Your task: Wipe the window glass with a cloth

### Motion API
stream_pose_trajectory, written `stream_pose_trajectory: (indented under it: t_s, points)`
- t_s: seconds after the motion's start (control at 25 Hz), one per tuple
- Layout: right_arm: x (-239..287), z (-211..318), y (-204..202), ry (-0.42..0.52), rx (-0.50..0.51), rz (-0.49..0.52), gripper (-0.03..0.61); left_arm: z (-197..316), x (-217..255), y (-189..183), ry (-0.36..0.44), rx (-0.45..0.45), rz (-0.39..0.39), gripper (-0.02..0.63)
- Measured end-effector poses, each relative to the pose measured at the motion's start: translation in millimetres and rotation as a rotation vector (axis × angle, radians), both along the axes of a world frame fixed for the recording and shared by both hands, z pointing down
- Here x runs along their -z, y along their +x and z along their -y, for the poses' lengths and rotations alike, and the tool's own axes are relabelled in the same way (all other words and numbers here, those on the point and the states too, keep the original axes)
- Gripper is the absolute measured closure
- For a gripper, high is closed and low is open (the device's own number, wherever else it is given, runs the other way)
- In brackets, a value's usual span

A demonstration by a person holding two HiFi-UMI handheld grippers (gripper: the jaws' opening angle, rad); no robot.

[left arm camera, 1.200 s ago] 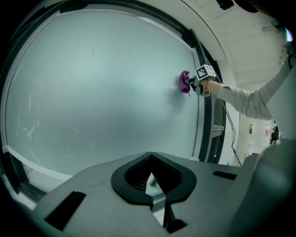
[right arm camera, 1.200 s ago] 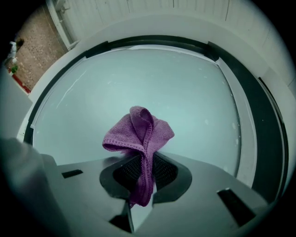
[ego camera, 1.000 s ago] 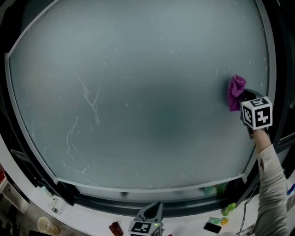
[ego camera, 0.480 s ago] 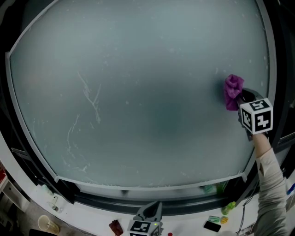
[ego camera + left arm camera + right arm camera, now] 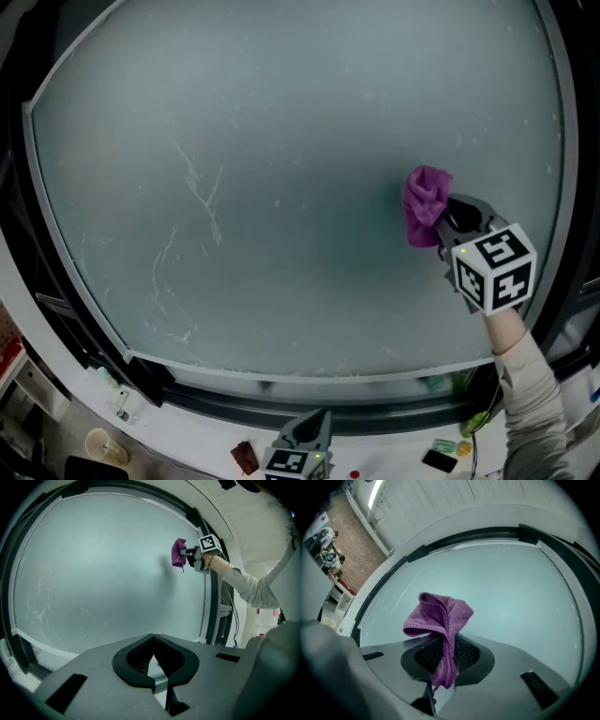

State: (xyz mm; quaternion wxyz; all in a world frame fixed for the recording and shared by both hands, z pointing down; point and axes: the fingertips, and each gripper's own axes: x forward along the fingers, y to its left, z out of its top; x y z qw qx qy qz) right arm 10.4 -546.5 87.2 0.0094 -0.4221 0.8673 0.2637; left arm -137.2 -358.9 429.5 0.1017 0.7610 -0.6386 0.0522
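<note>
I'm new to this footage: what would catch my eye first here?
The purple cloth, pinched in the right gripper, stands out against the right part of the big frosted window glass. Pale streaks mark the glass at its left. The left gripper sits below the glass, jaws shut on nothing.

Dim, flat grey light lay across the window glass [image 5: 281,187], a darker patch at its middle; fisheye bowed straight lines, corners fell black, one ceiling light [image 5: 375,493] glowed.

Purple cloth [image 5: 427,202] bunched against streaky frosted window glass [image 5: 281,169], right side
</note>
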Motion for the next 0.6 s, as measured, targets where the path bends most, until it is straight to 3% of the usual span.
stream_pose_trajectory:
  t_s: [0.36, 0.6]
  points:
    - [-32.4, -22.2, -122.6, -0.052, 0.236, -0.046, 0.528, -22.8, 0.7, -40.8, -0.003, 0.142, -0.014, 0.609]
    - [-55.4, -27.6, -181.4, -0.087, 0.324, -0.087, 0.528, -39.9, -1.7, -61.6, -0.009, 0.233, -0.019, 0.609]
